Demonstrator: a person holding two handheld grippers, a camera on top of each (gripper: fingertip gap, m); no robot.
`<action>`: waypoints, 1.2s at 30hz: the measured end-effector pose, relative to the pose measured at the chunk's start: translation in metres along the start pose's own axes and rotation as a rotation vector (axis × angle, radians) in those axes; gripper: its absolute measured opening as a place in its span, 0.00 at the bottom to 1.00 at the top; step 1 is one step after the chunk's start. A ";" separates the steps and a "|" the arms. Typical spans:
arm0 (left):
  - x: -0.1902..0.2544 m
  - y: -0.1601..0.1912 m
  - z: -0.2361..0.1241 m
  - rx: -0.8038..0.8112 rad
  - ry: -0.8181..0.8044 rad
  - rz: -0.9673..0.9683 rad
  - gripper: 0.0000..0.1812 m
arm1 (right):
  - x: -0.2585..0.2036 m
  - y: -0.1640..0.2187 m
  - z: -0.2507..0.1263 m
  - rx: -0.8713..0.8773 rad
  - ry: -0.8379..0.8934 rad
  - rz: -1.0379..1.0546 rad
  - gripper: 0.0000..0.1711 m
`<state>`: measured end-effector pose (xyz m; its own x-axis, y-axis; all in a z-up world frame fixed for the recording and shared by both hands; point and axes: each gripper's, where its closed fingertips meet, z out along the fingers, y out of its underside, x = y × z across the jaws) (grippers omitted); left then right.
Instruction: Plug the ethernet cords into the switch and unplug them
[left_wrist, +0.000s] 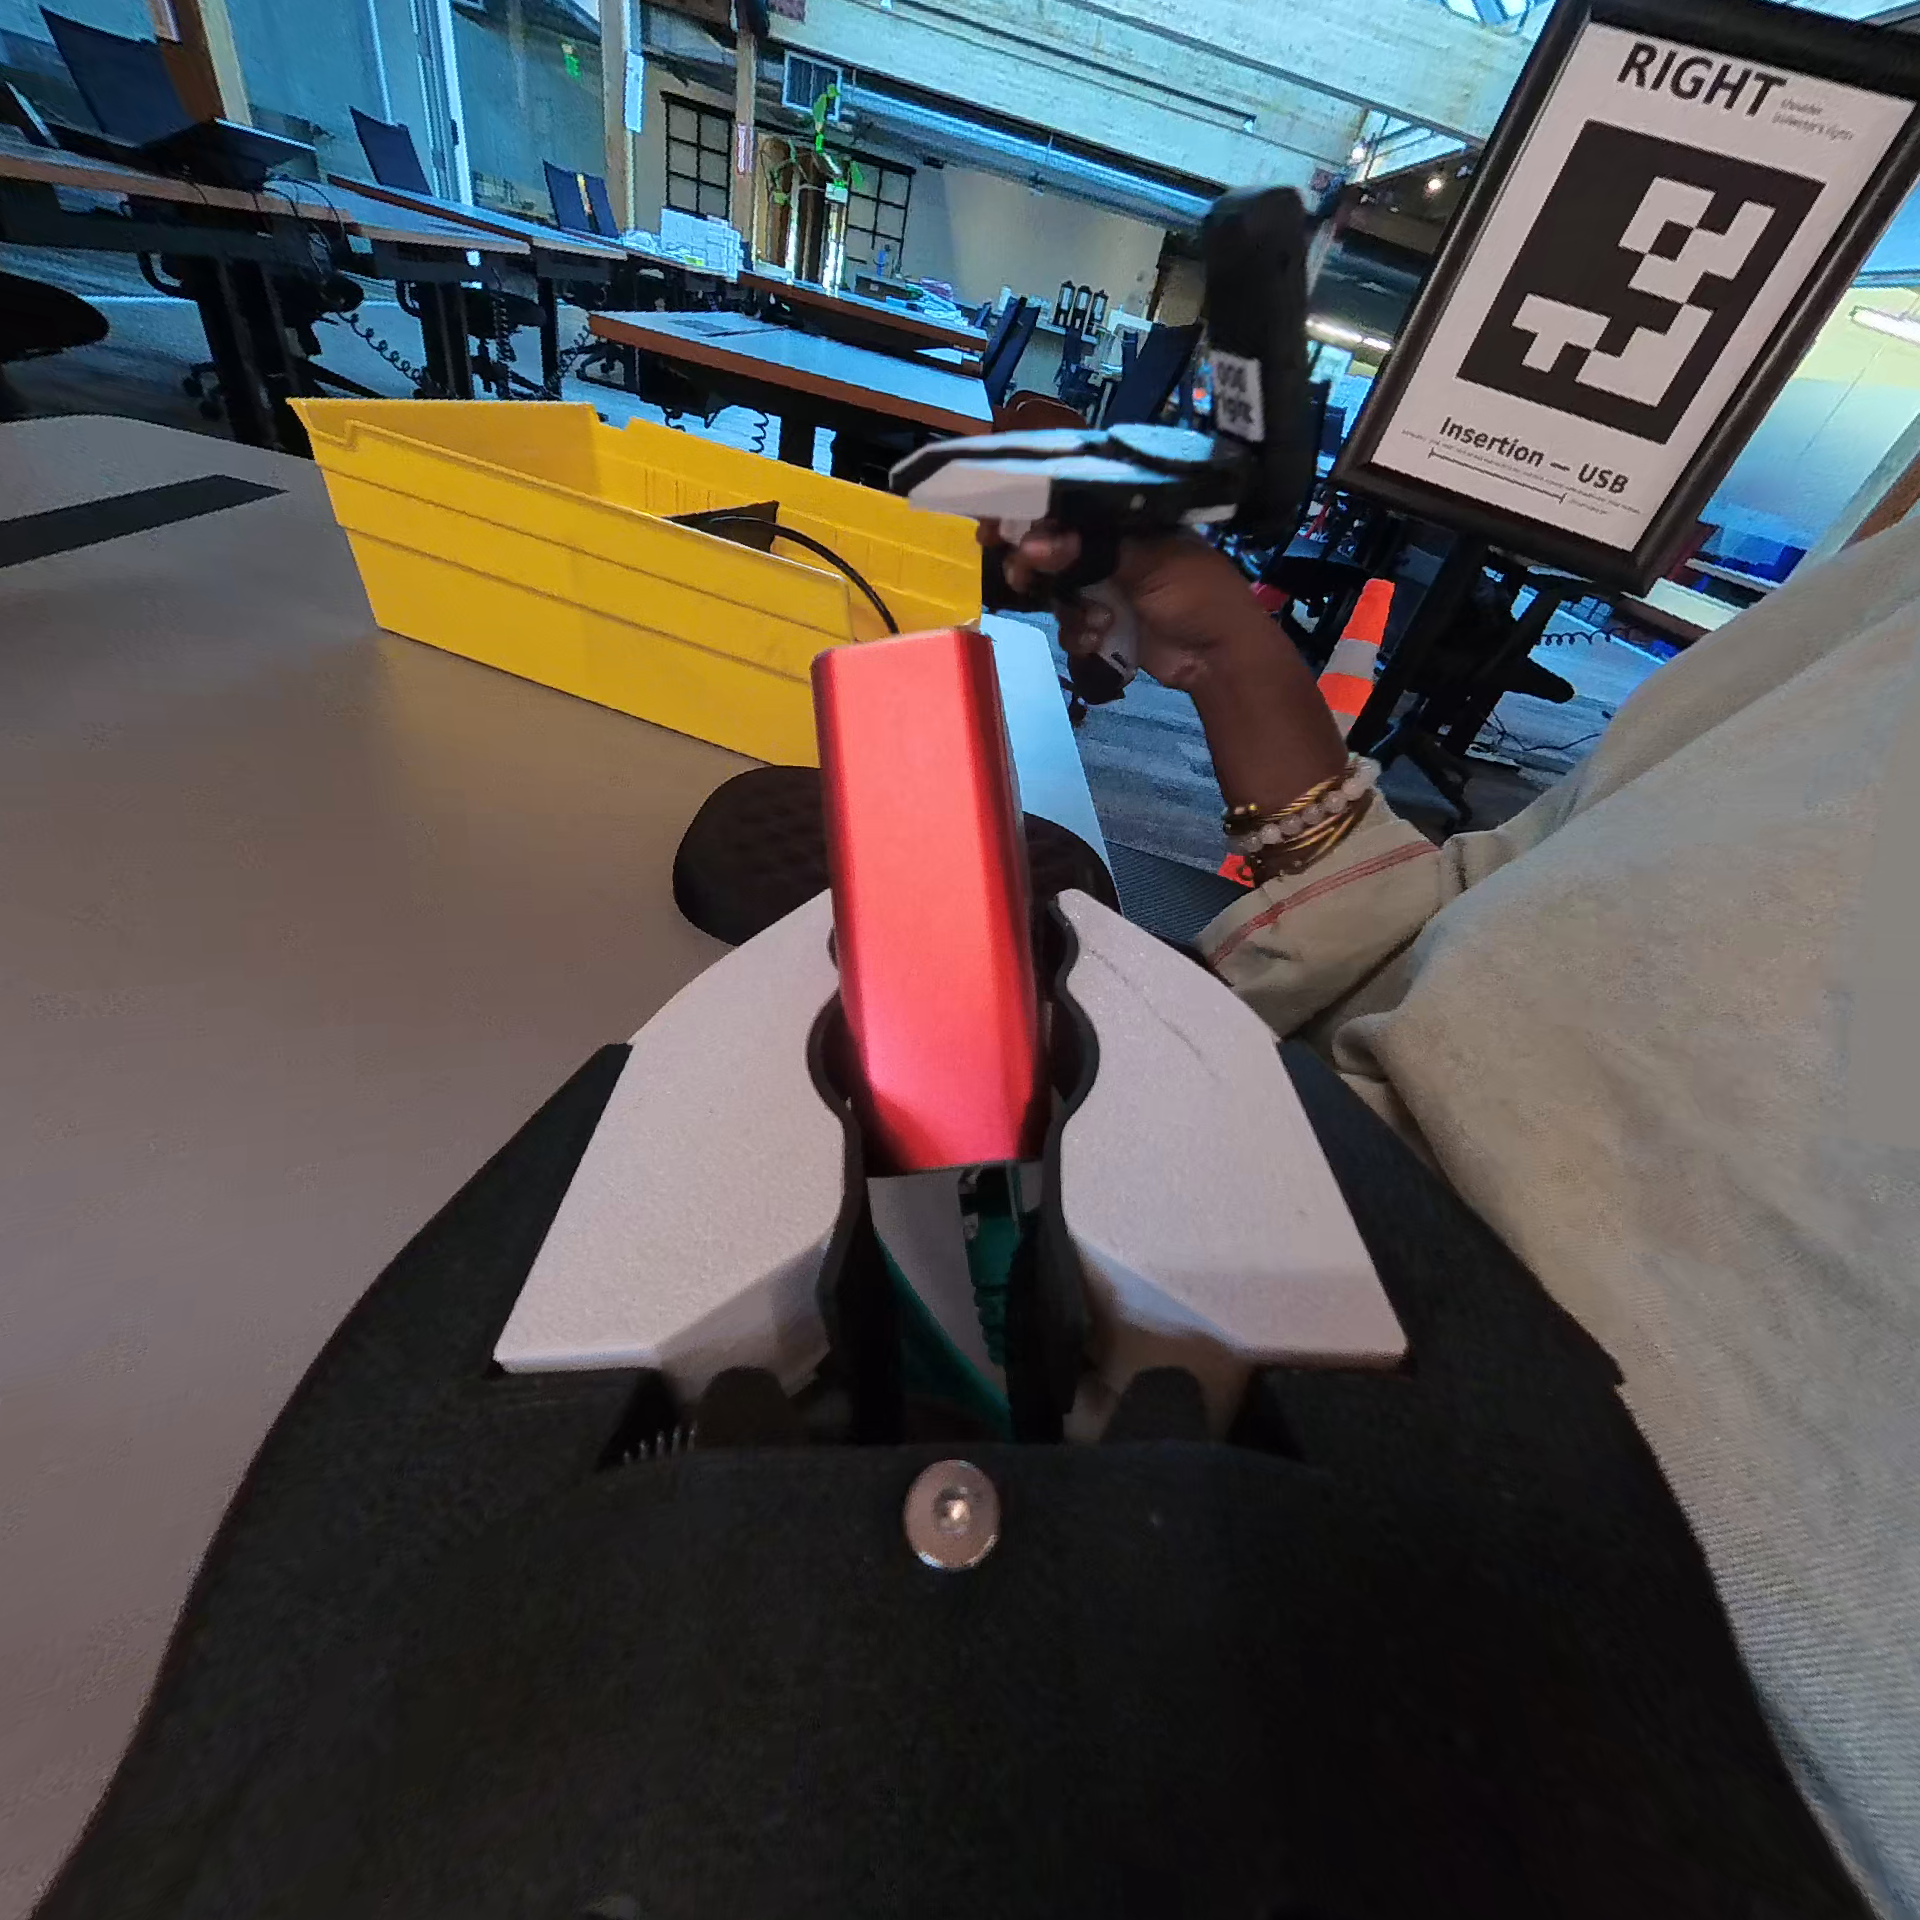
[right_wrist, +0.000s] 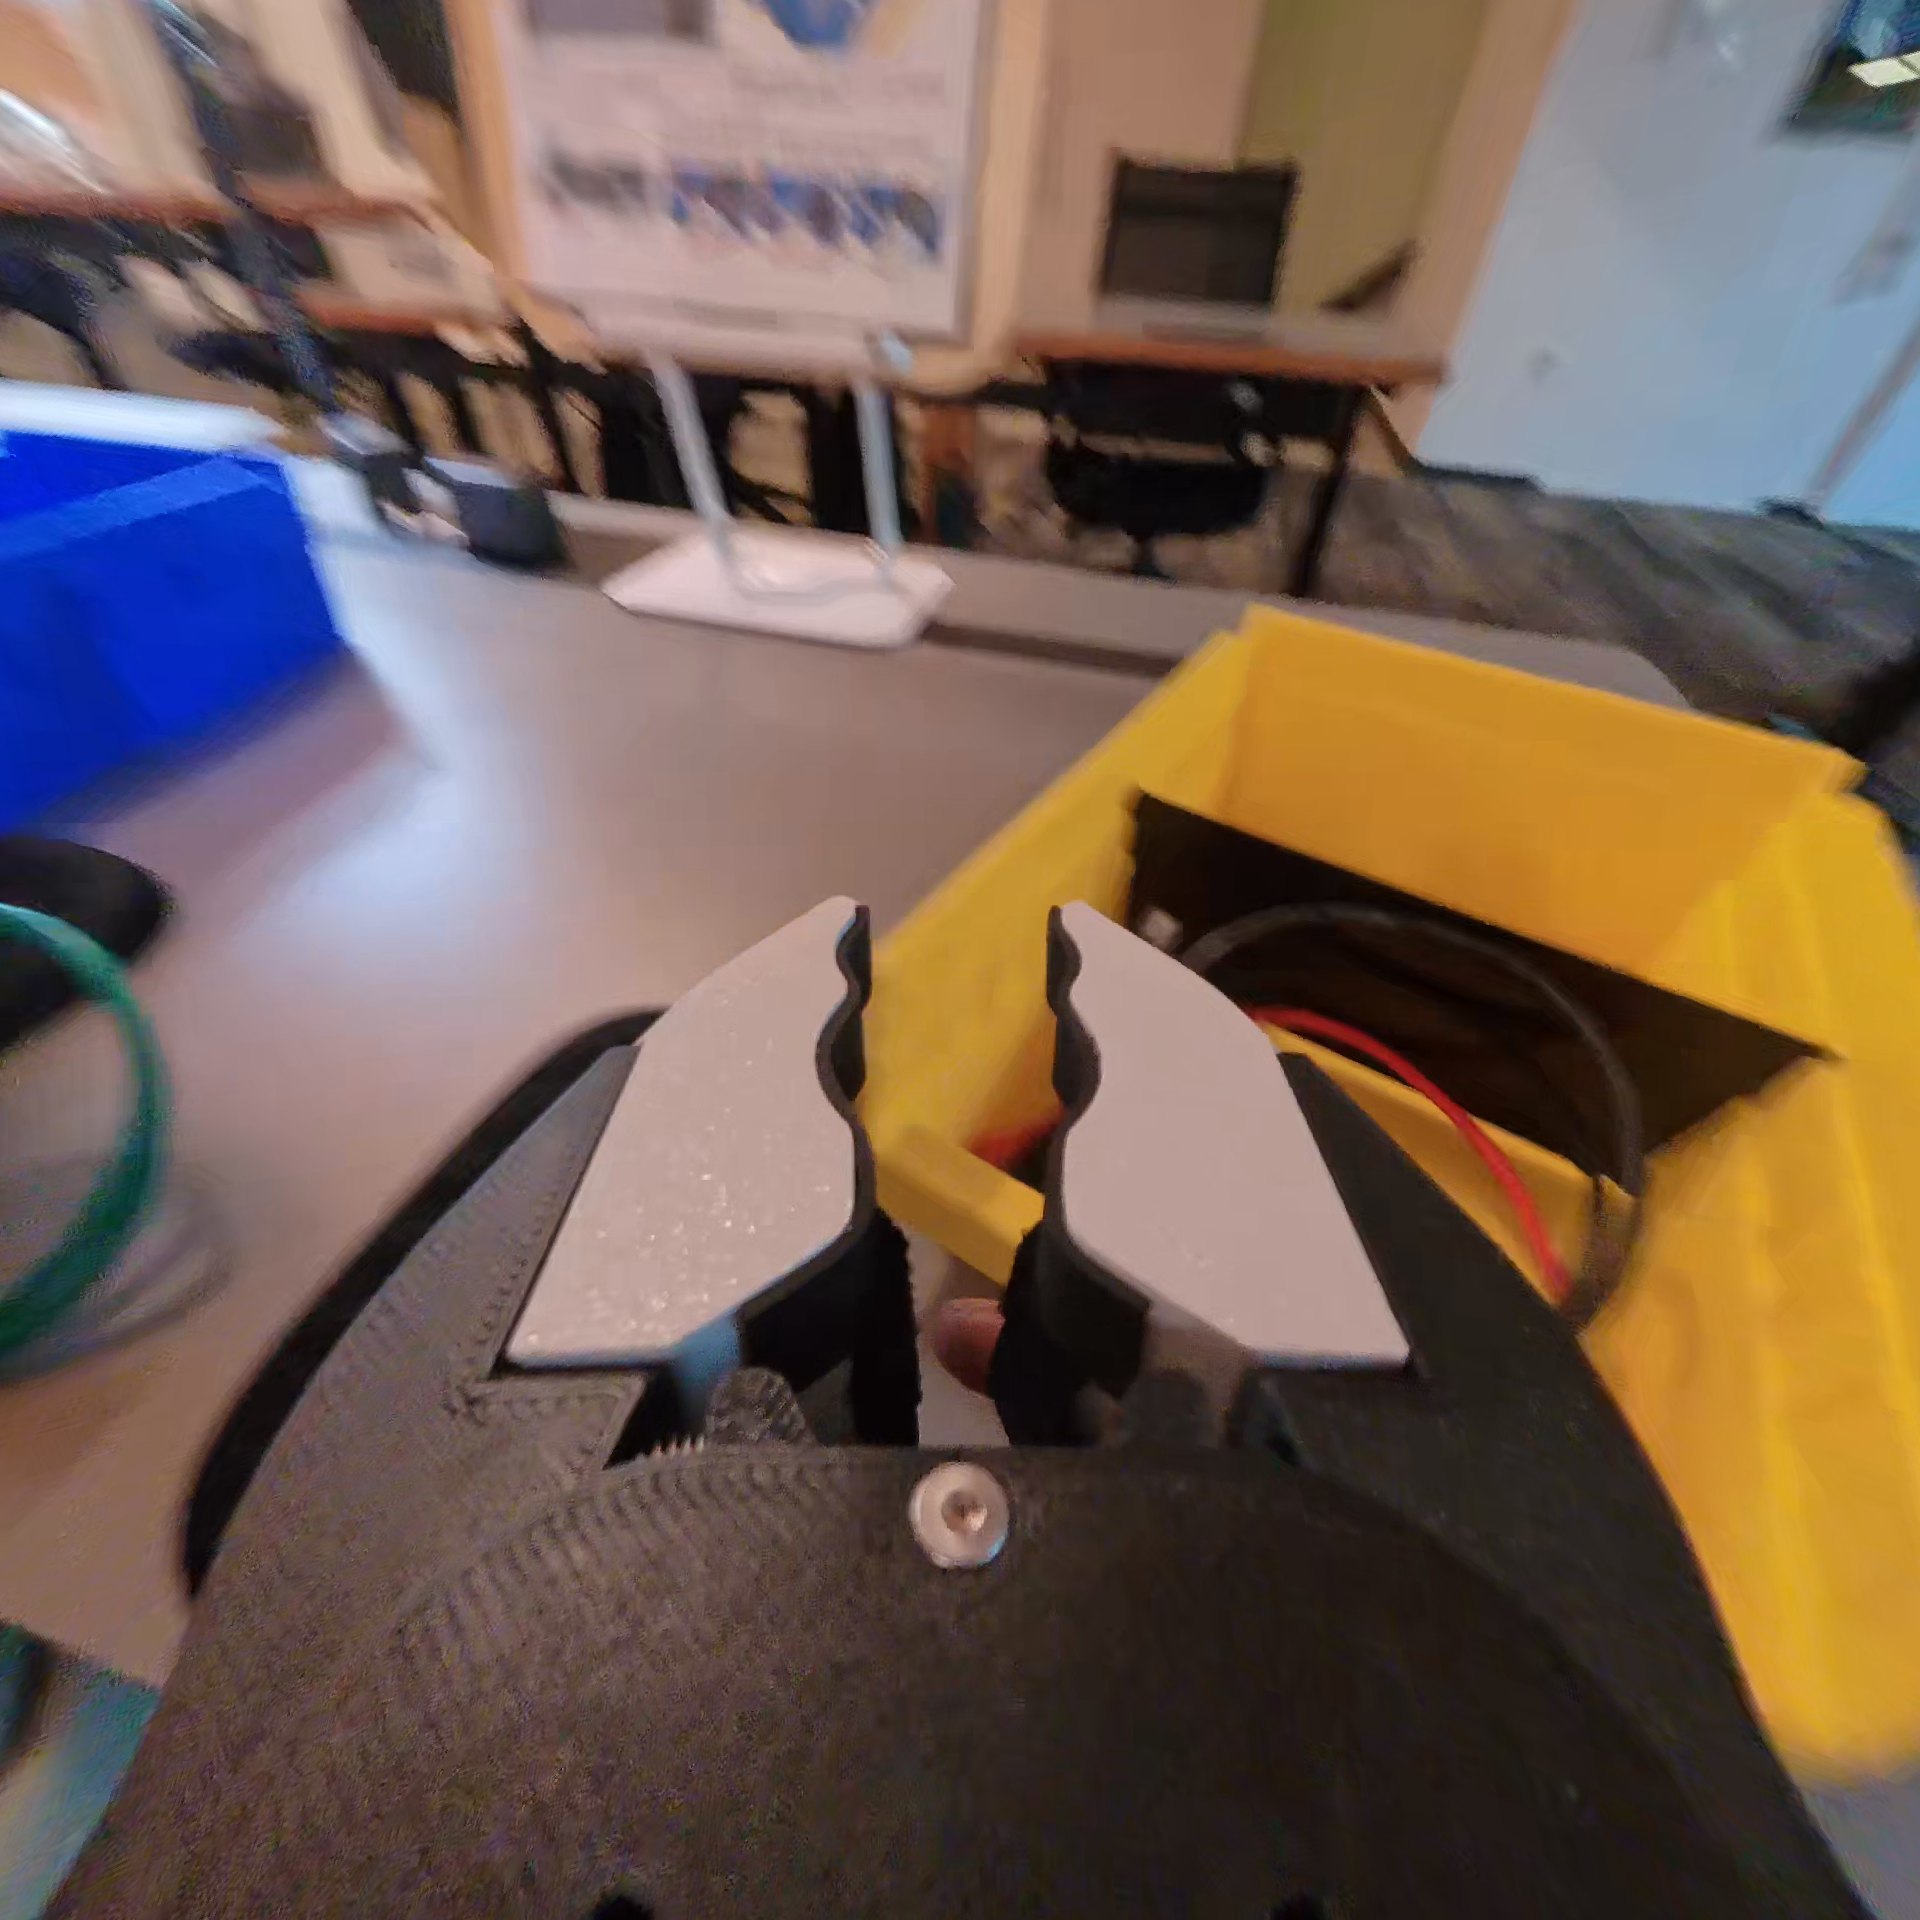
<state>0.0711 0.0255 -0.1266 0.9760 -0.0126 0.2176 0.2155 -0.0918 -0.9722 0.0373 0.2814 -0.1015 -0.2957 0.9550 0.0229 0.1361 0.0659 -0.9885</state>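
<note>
My left gripper is shut on a red metal switch and holds it upright above the grey table. A green ethernet cord meets the switch's near end between my fingers; the port itself is hidden. My right gripper is open and empty, above the near edge of a yellow bin. It also shows in the left wrist view, held by a hand beyond the switch. A loop of green cord lies at the left of the right wrist view.
The yellow bin holds a black cable and a red wire. A blue bin stands at the far left. A black round pad lies on the table. A framed sign stands at the right. The left gripper's tips are roughly 25 cm from the right gripper's.
</note>
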 end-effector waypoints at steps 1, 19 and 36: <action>0.000 0.000 0.000 0.001 -0.002 0.001 0.18 | -0.019 -0.012 0.002 0.063 -0.092 0.013 0.19; -0.029 -0.090 -0.062 0.796 -0.197 -0.119 0.16 | -0.285 -0.012 0.036 0.020 -1.086 0.166 0.26; 0.008 -0.089 -0.016 0.870 -0.010 -0.089 0.16 | -0.293 -0.019 0.049 0.087 -1.076 0.308 0.12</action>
<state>0.0595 0.0177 -0.0365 0.9537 -0.0327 0.2990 0.2353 0.7002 -0.6740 0.0751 -0.0136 -0.0963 -0.9292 0.1775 -0.3241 0.2906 -0.1907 -0.9376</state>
